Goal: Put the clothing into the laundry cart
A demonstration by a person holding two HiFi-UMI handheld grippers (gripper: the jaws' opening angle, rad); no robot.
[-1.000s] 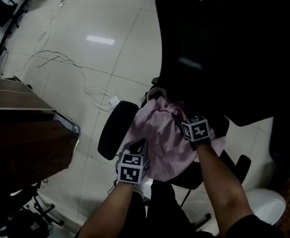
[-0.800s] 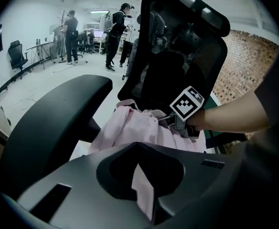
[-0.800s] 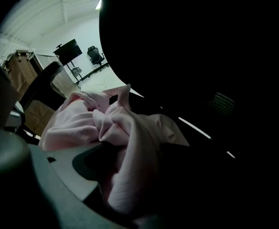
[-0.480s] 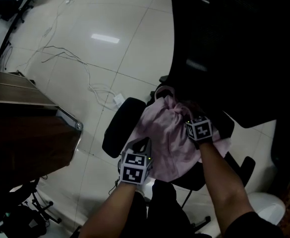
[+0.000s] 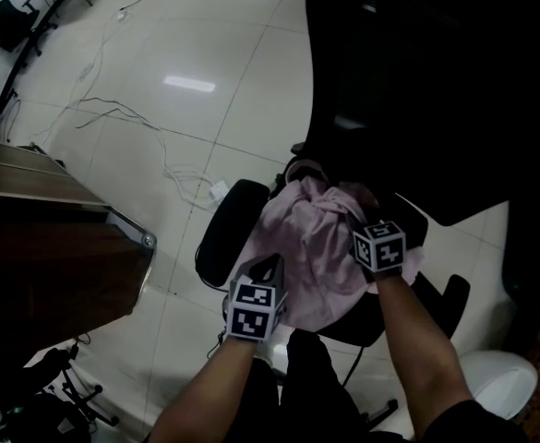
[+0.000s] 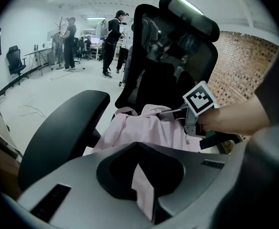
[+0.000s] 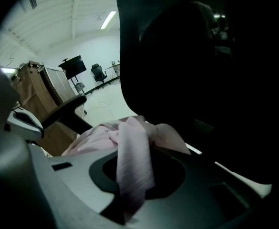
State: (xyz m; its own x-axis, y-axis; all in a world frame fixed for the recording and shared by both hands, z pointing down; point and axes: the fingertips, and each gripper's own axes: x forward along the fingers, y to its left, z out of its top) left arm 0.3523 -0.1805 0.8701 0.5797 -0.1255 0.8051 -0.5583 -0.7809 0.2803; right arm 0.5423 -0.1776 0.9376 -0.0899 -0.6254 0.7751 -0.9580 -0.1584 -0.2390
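A pink garment (image 5: 311, 247) lies bunched on the seat of a black office chair (image 5: 417, 81). My left gripper (image 5: 271, 268) is at the garment's near left edge, and a fold of pink cloth (image 6: 144, 130) runs down between its jaws, which are shut on it. My right gripper (image 5: 357, 215) sits on the garment's right side by the backrest. Its jaws are closing, with a twisted strip of the cloth (image 7: 129, 147) caught between them. The left gripper view shows the right gripper (image 6: 167, 112) with its tips in the cloth. No laundry cart is in view.
The chair's left armrest (image 5: 223, 233) juts out beside the left gripper. A wooden desk (image 5: 39, 238) stands at the left. Cables (image 5: 131, 118) trail over the tiled floor. People (image 6: 113, 37) stand far back in the room.
The right gripper has drawn a little back and to the right, and the pink cloth has gathered up around it. The left gripper has barely moved.
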